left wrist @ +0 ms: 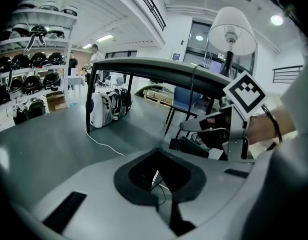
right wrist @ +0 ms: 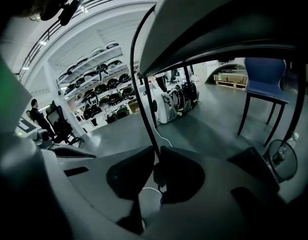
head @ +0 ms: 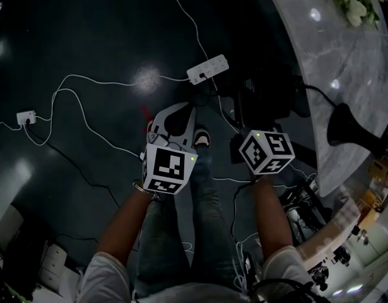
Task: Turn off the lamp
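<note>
The lamp stands on the marble table (head: 320, 68); its black base (head: 348, 126) shows at the right of the head view and its white shade (left wrist: 233, 30) in the left gripper view. Both grippers hang low over the dark floor, in front of the table's edge. My left gripper (left wrist: 159, 151) is shut, with nothing between its pads; its white jaws (head: 178, 120) point toward the power strip (head: 208, 69). My right gripper (right wrist: 158, 151) has its pads almost touching, and a small dark lump I cannot identify sits in the hollow behind them. Its marker cube (head: 266, 150) hides its jaws from above.
White cables (head: 80, 93) loop across the floor to the power strip and a small plug block (head: 26, 117). A black box (head: 269, 96) sits under the table's edge and flowers (head: 354, 2) on top. A black table leg (right wrist: 143, 94) rises ahead, a blue chair (right wrist: 264, 81) beyond. Helmet shelves (left wrist: 23, 79) line the far wall.
</note>
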Available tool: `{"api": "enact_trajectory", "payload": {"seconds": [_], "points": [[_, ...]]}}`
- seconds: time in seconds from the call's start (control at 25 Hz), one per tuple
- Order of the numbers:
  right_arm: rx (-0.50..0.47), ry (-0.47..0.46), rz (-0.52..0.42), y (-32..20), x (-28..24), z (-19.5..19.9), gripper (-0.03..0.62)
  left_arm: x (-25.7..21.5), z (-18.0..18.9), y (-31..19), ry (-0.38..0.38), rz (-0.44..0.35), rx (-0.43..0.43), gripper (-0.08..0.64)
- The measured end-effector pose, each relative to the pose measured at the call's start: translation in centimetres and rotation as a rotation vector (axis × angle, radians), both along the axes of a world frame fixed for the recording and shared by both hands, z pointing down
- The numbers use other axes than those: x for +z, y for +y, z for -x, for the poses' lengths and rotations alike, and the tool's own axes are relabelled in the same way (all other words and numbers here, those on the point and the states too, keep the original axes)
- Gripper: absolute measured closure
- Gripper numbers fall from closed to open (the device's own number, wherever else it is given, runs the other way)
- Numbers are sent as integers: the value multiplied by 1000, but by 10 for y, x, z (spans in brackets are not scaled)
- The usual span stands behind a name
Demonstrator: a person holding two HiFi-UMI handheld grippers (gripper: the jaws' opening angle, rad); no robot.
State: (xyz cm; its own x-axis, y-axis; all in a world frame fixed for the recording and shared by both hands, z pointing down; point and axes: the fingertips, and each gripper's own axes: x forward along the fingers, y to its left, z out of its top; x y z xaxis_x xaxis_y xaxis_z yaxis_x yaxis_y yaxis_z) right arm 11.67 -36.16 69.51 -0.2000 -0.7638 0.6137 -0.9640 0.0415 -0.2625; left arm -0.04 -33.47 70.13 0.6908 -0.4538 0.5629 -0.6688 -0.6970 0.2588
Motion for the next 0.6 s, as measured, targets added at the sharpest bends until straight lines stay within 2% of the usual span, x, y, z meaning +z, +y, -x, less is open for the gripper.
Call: {"api": "enact_trajectory", "payload": {"seconds": [0.36,0.6], "points": [[30,-1,-2,8,-7,-13,541,-9,3,-9,-9,-23,-25,552],[121,-29,20,30,-19,-26,546,-23,11,-11,-22,-29,-80,552]]}}
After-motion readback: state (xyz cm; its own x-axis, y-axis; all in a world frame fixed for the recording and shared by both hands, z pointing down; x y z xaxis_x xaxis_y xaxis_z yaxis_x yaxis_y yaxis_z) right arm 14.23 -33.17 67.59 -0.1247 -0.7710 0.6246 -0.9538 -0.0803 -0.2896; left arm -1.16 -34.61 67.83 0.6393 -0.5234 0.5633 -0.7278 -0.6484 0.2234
